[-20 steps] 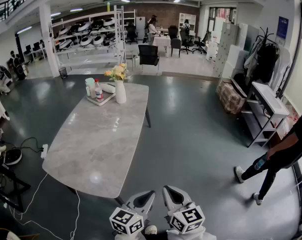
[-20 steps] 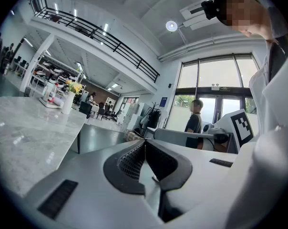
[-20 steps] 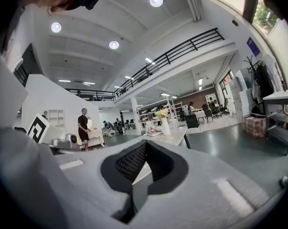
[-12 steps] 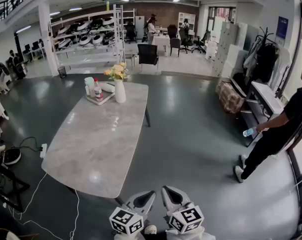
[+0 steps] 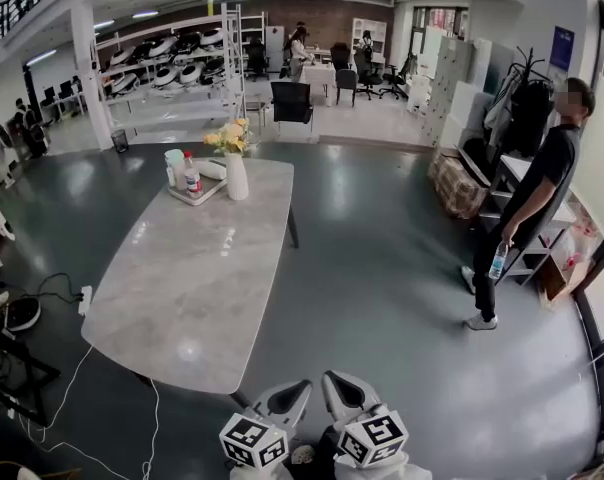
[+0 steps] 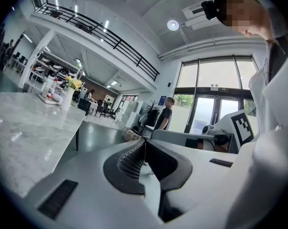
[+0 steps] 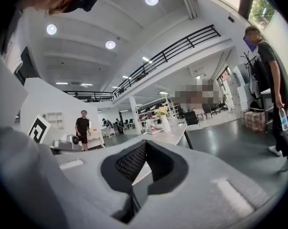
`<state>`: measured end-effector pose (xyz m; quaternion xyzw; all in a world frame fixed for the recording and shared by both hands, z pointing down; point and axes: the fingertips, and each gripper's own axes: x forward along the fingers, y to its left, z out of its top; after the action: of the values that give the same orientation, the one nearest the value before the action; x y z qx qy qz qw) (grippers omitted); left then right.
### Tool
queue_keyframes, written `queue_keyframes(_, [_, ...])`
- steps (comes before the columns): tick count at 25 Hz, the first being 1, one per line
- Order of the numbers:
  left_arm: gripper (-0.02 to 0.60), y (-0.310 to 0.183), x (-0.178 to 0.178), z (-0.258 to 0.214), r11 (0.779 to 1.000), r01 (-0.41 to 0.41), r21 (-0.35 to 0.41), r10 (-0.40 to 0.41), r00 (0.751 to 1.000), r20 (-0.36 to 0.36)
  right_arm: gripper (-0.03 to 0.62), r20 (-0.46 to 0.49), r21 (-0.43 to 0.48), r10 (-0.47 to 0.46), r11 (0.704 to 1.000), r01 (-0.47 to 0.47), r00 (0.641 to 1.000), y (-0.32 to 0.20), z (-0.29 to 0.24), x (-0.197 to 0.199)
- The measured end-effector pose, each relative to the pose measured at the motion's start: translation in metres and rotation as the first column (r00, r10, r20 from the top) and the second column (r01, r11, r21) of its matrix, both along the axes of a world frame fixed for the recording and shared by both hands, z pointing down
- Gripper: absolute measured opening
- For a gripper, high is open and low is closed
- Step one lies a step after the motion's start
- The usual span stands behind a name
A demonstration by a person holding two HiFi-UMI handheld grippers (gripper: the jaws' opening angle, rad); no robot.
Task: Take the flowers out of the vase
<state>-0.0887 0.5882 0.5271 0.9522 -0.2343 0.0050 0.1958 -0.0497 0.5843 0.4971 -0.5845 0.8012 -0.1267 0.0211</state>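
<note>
A white vase (image 5: 236,175) with yellow flowers (image 5: 231,138) stands at the far end of the marble table (image 5: 192,288). It shows small in the left gripper view as the vase (image 6: 66,99) with flowers (image 6: 73,83), and in the right gripper view as the vase (image 7: 166,124) with flowers (image 7: 161,111). Both grippers hang side by side at the bottom of the head view, well short of the table's near end. My left gripper (image 5: 288,396) is shut with nothing in it (image 6: 145,141). My right gripper (image 5: 340,392) is shut and empty too (image 7: 146,143).
A tray (image 5: 198,192) with a bottle (image 5: 192,179) and a cup sits left of the vase. A person (image 5: 530,193) in black stands at the right holding a bottle. Cables (image 5: 72,368) trail on the floor left of the table. Shelves and chairs fill the back.
The person at the right has straightened up and stepped farther back along the right side. Both grippers have kept still, shut.
</note>
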Motion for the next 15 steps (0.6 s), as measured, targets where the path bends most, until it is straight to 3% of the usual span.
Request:
queue_keyframes(7, [0.008, -0.006, 0.014, 0.002, 1.000, -0.018, -0.004, 0.018, 1.000, 0.011, 0.000, -0.001, 0.000, 0.010, 1.000, -0.010, 1.000, -0.010, -0.001, 0.013])
queue_keyframes(15, [0.008, -0.052, 0.026, 0.001, 1.000, 0.010, -0.002, -0.010, 1.000, 0.017, 0.000, 0.007, -0.002, -0.009, 1.000, 0.009, 1.000, -0.057, 0.000, 0.028])
